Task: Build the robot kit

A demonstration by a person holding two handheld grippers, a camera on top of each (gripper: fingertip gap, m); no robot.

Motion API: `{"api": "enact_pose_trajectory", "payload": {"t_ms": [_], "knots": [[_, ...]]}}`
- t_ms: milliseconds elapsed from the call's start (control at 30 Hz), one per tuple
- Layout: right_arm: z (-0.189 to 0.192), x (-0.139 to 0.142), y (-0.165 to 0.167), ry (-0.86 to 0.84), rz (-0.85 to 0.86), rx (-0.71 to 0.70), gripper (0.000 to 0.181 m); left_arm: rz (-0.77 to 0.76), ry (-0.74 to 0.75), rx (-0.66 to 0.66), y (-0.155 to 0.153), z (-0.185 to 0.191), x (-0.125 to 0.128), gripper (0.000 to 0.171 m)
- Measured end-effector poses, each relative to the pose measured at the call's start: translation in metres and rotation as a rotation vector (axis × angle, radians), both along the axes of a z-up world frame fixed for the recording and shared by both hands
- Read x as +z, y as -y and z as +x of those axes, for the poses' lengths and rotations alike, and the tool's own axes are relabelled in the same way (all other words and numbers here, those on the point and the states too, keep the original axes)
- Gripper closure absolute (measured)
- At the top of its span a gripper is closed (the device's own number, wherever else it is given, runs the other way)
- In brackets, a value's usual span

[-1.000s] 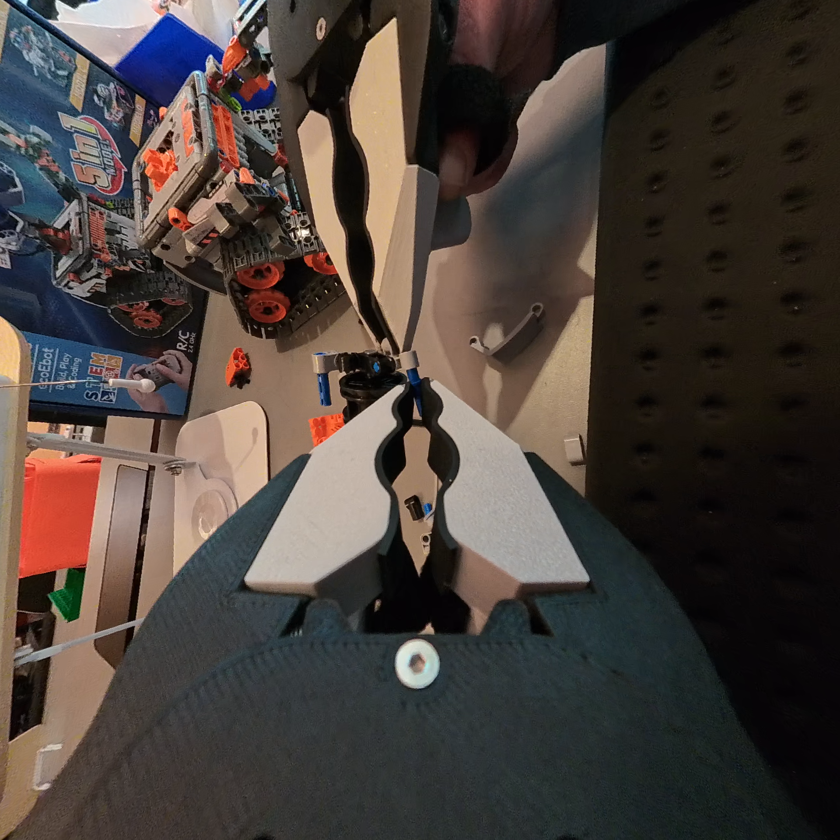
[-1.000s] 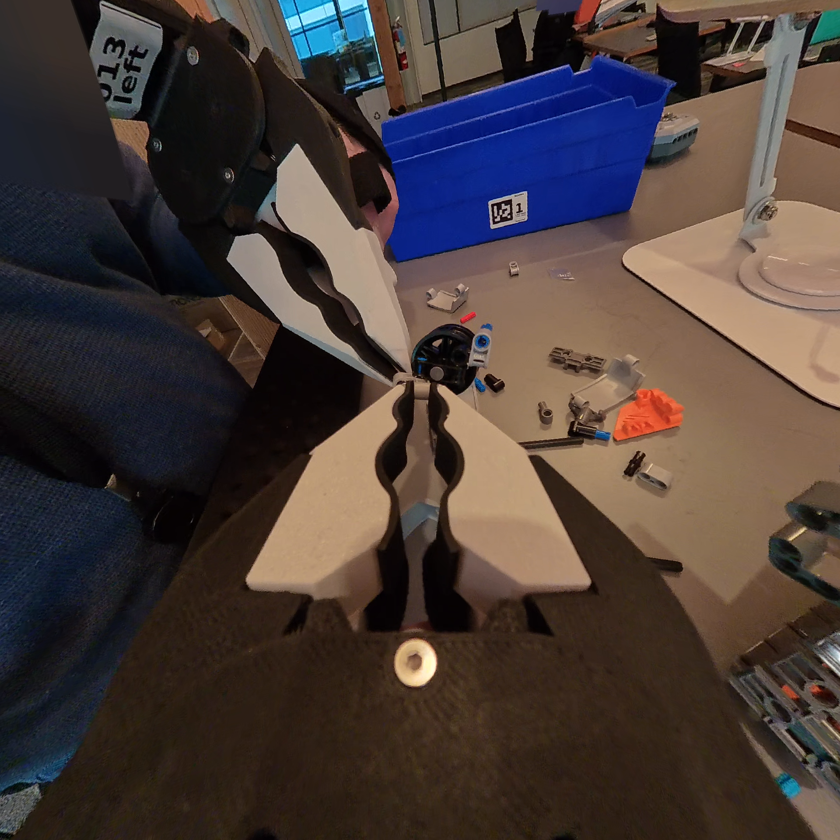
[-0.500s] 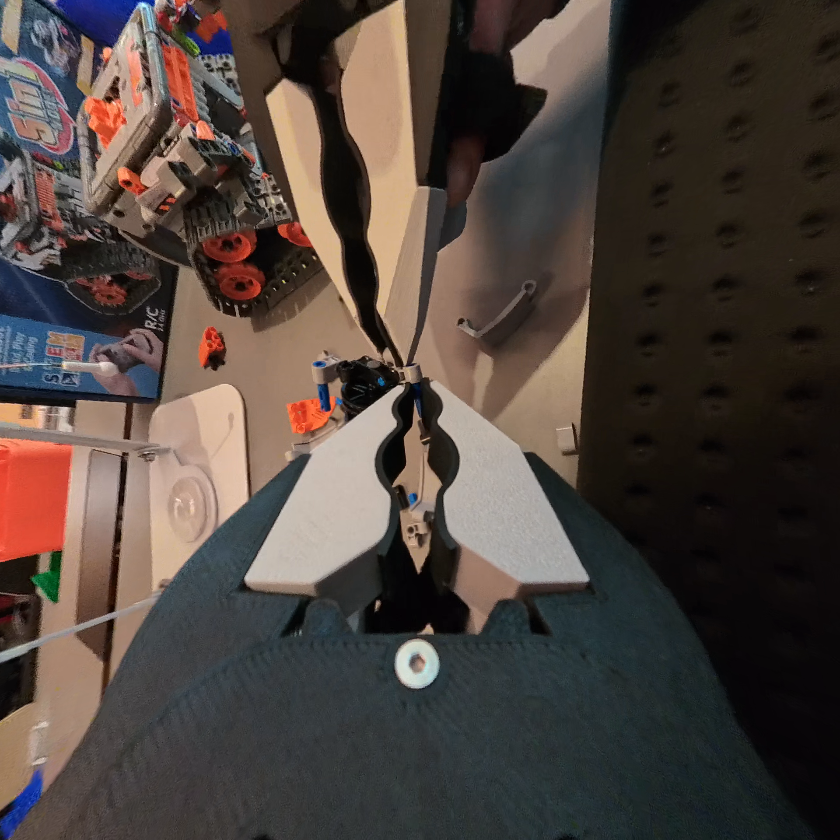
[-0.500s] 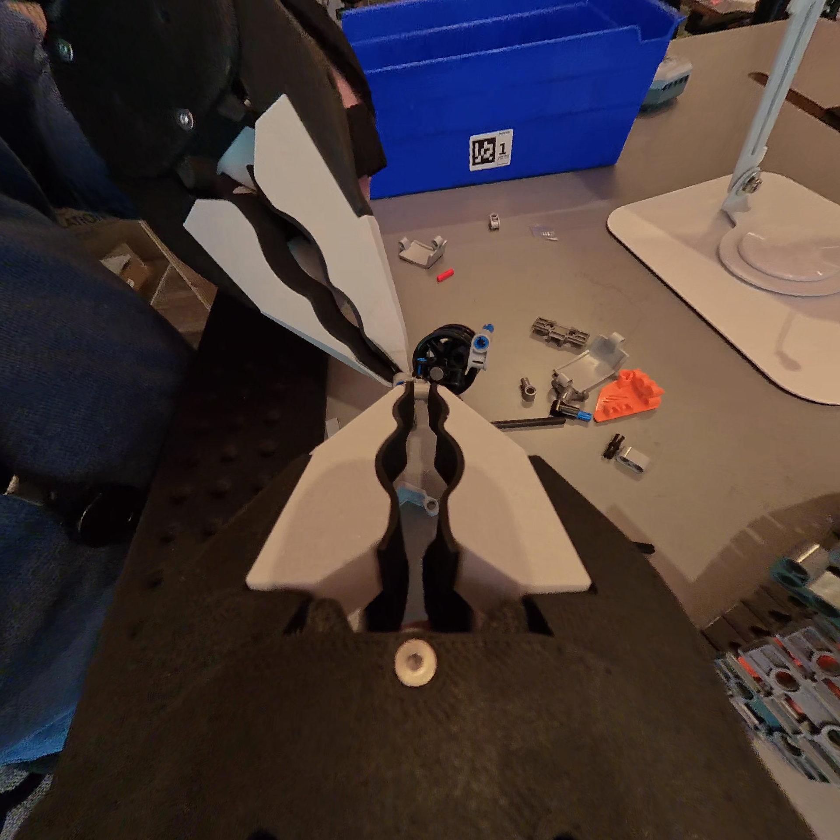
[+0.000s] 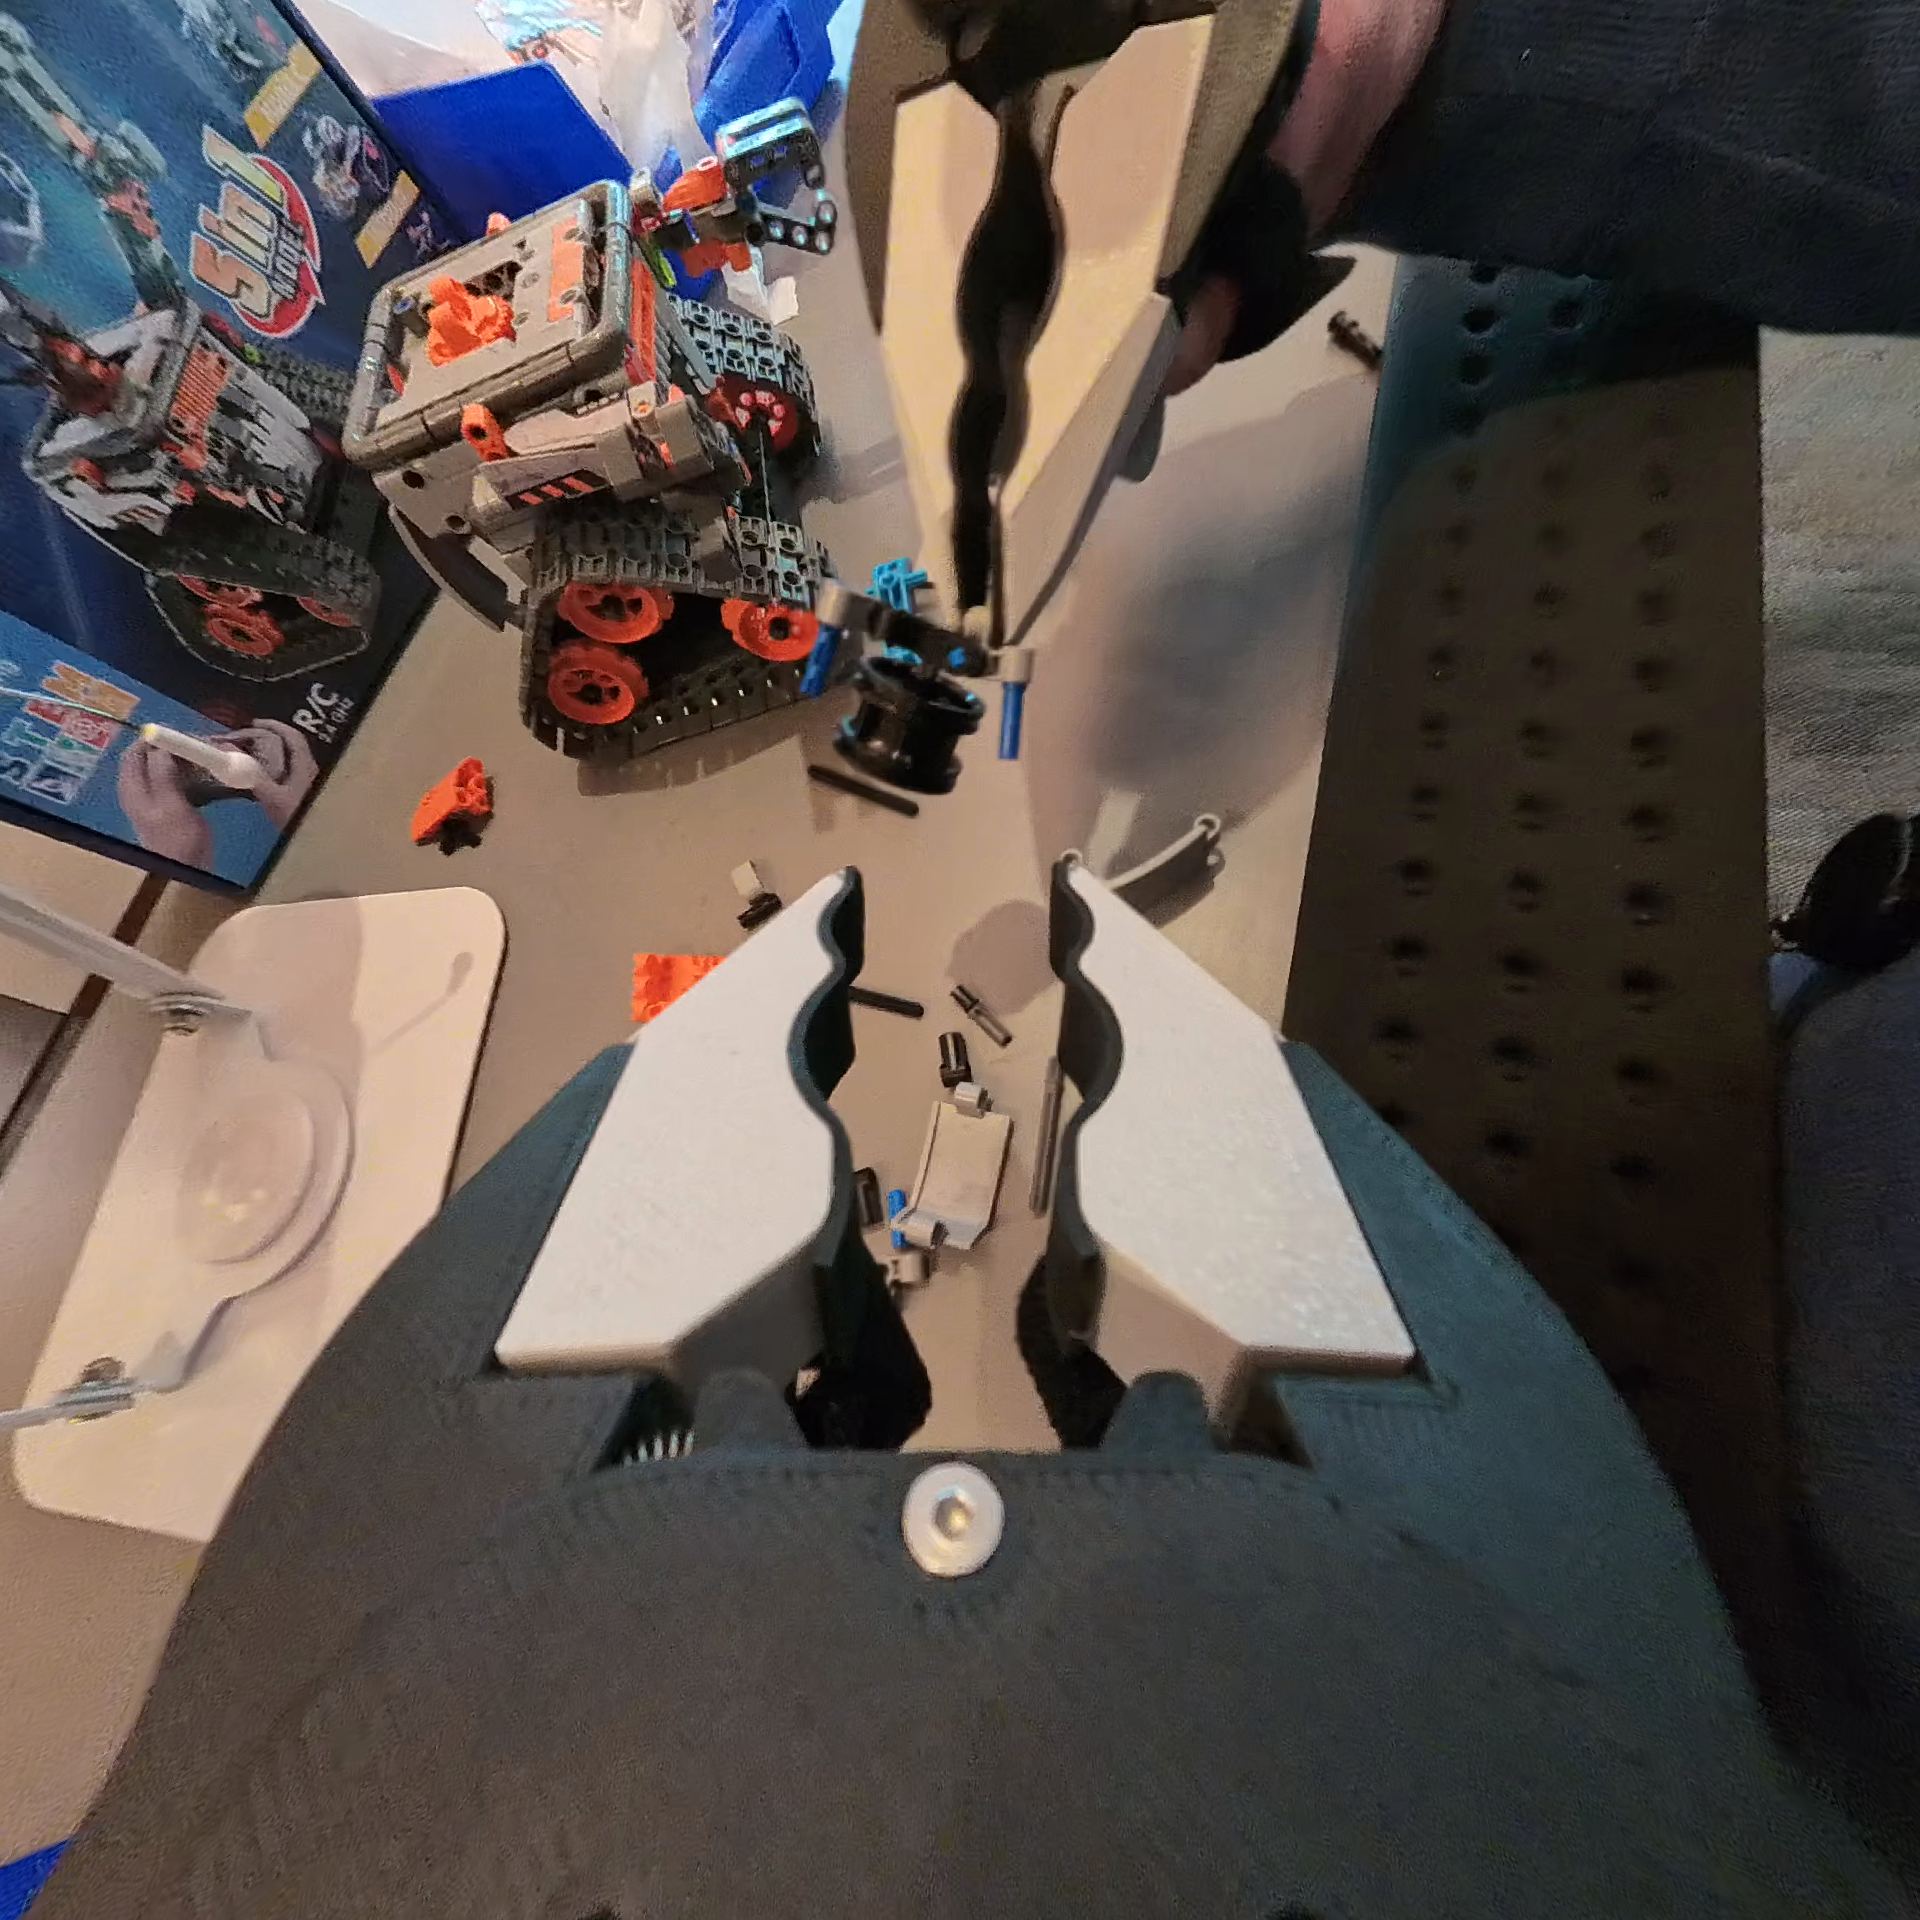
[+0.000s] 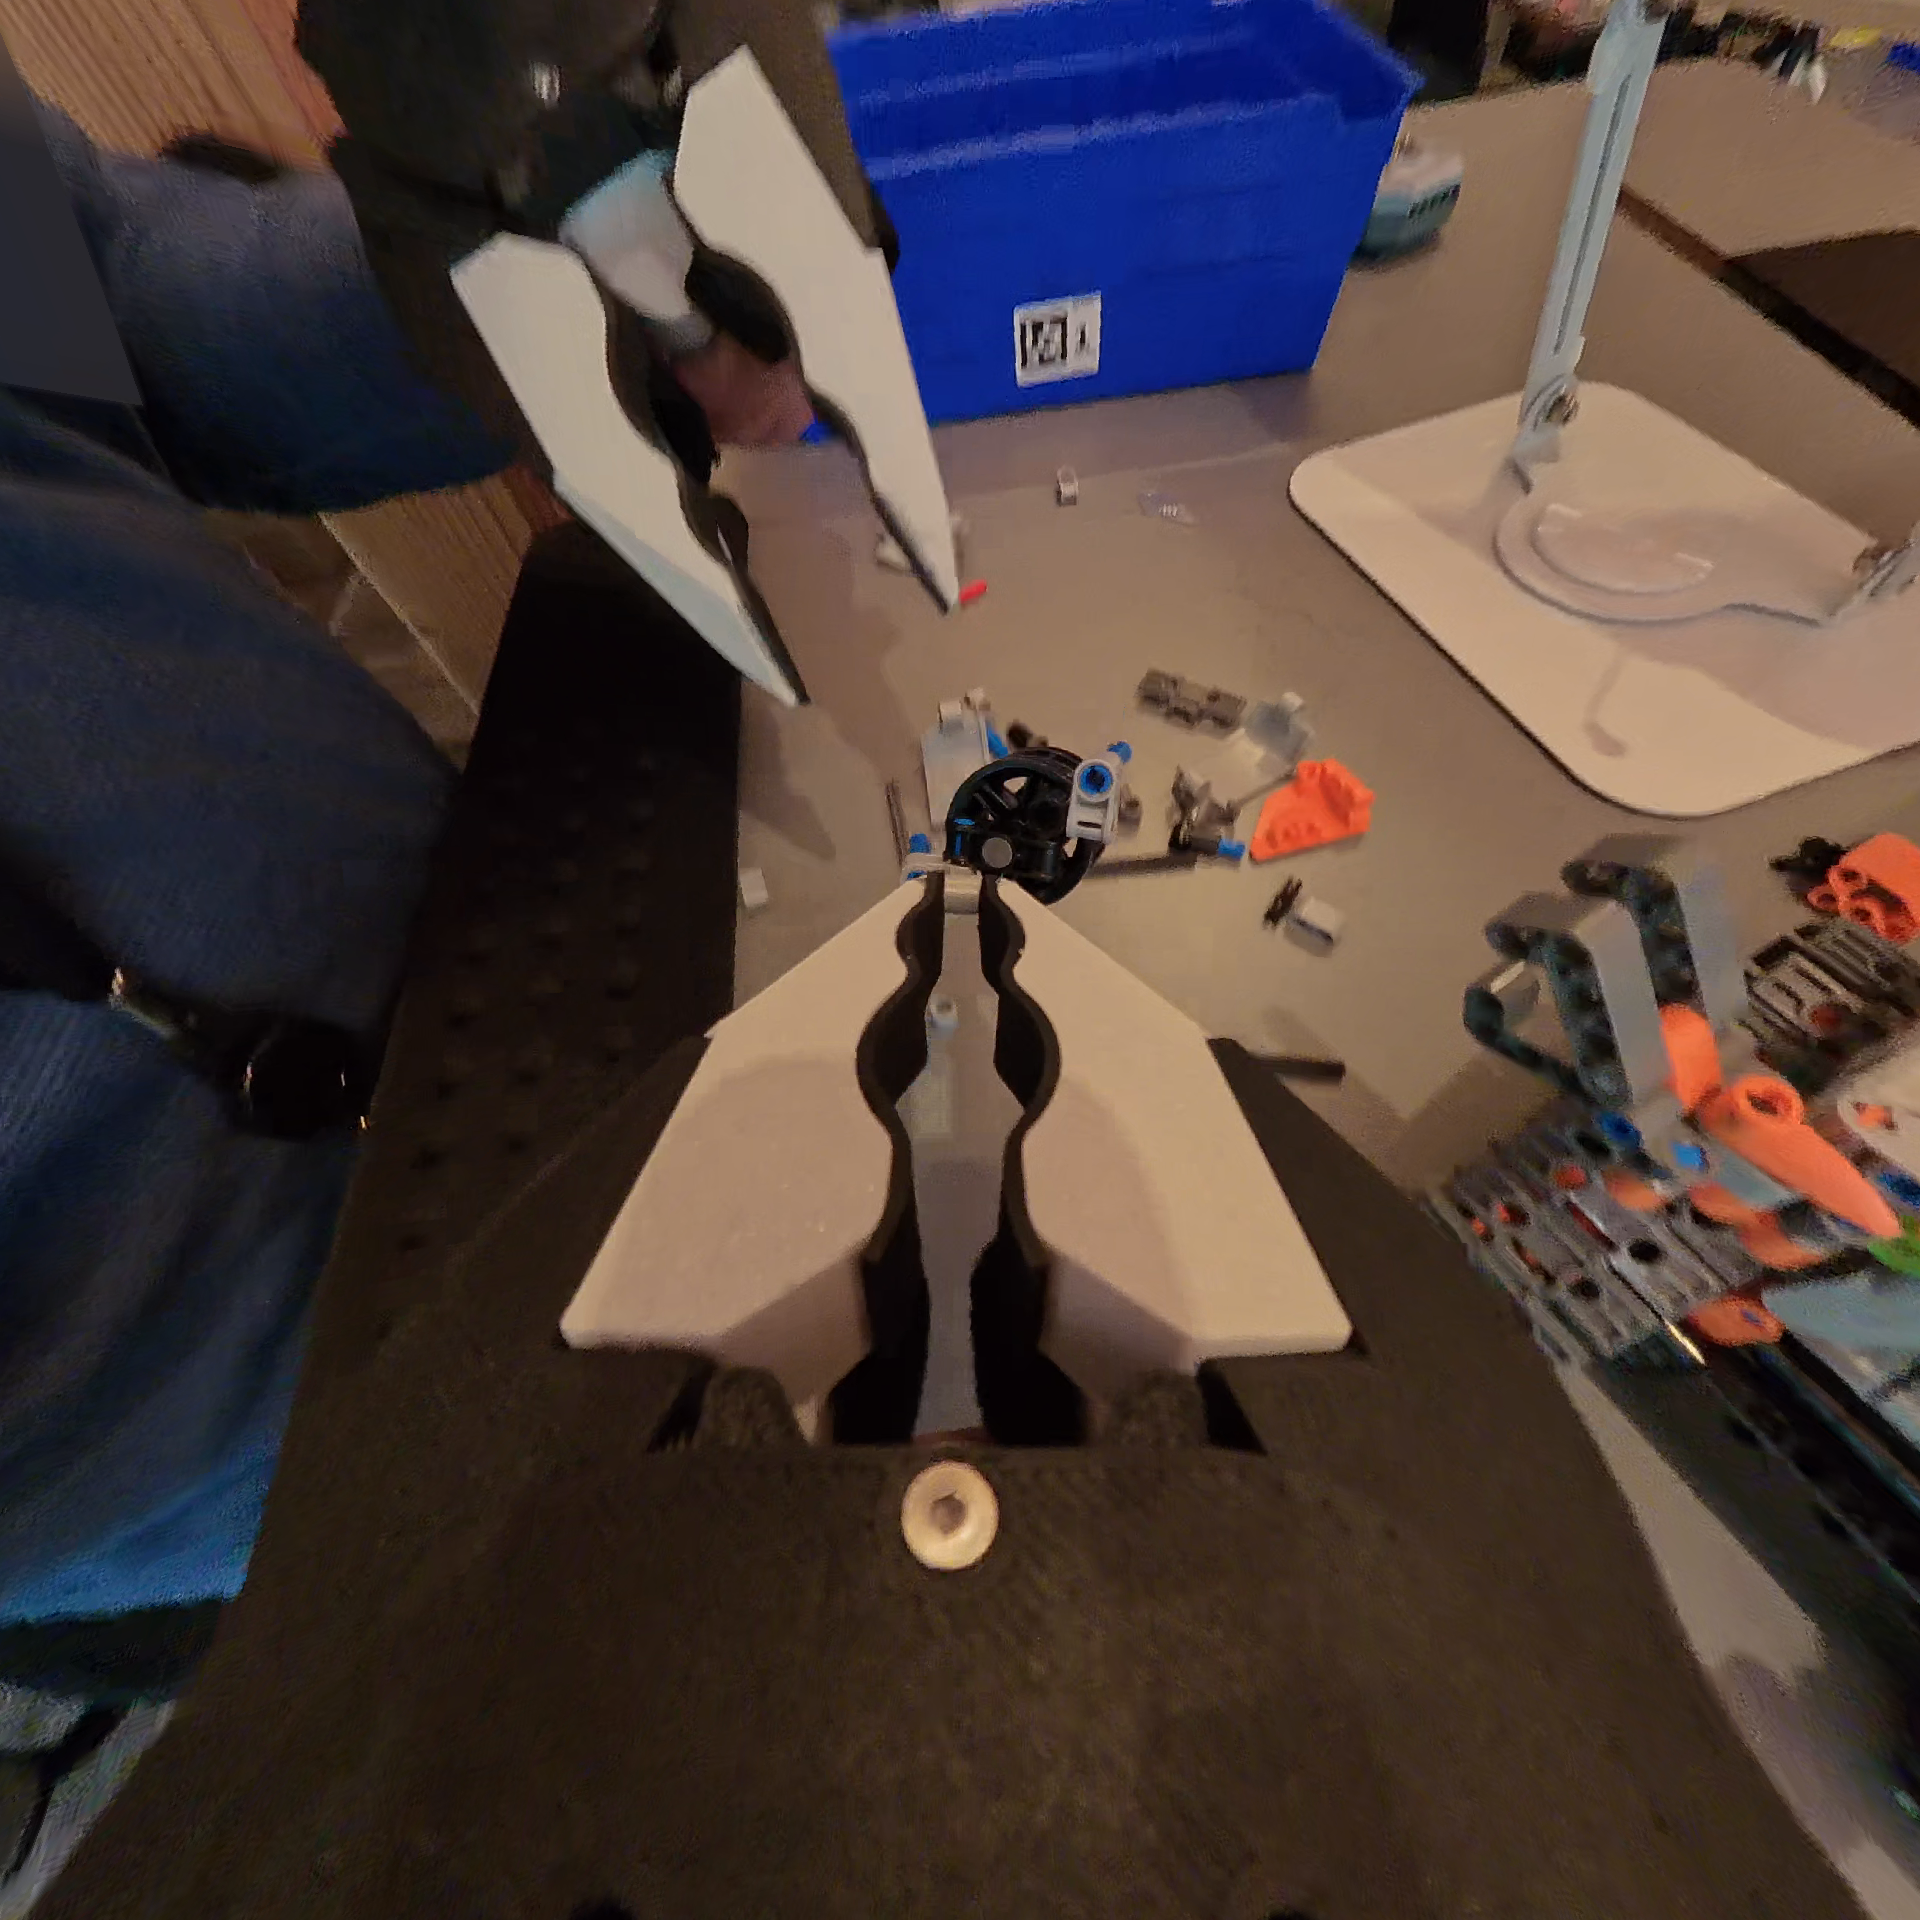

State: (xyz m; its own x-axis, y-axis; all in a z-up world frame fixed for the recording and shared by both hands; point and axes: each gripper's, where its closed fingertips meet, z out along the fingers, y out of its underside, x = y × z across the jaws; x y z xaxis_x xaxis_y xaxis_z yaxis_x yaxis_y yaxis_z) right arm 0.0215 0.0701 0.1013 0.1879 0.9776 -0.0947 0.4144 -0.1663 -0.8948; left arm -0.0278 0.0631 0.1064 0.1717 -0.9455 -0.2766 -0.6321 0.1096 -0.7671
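My right gripper is shut on the grey connector of a small assembly: a black wheel hub with grey connectors and blue pins. It holds the assembly just above the grey table. In the left wrist view this gripper comes down from the top with the assembly hanging at its tips. My left gripper is open and empty, a short way back from the assembly. It also shows in the right wrist view, raised to the upper left. A grey curved panel and small pins lie on the table between its fingers.
A grey-and-orange tracked model stands beside a blue printed box. A blue bin is at the back, a white stand base at the right. An orange piece lies among loose parts. A black perforated mat lines the table edge. The gap from one gripper's tips to the other's is roughly 6 centimeters. The orange piece is about equally far from each gripper, around 15 centimeters.
My left gripper has opened, let go of the small assembly and drawn back from it. My right gripper stays shut on the assembly.
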Motion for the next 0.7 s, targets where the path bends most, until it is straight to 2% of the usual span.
{"api": "enact_pose_trajectory", "payload": {"t_ms": [100,233,433,500,700], "knots": [[0.014,-0.011,0.011,0.122,-0.011,0.038,0.177,-0.052,-0.005,-0.016,0.002,0.008,-0.01,0.133],[0.028,-0.022,0.022,0.271,-0.039,0.081,0.177,-0.141,-0.046,-0.046,0.011,0.022,-0.036,0.124],[0.035,-0.046,0.034,0.472,-0.082,0.174,0.177,-0.203,0.033,-0.066,0.01,0.039,-0.036,0.131],[0.031,-0.047,0.037,0.502,-0.085,0.209,0.177,-0.217,0.034,-0.093,0.011,0.044,-0.036,0.138],[0.025,-0.05,0.037,0.57,-0.074,0.276,0.177,-0.231,0.009,-0.126,0.011,0.055,-0.05,0.139]]}}
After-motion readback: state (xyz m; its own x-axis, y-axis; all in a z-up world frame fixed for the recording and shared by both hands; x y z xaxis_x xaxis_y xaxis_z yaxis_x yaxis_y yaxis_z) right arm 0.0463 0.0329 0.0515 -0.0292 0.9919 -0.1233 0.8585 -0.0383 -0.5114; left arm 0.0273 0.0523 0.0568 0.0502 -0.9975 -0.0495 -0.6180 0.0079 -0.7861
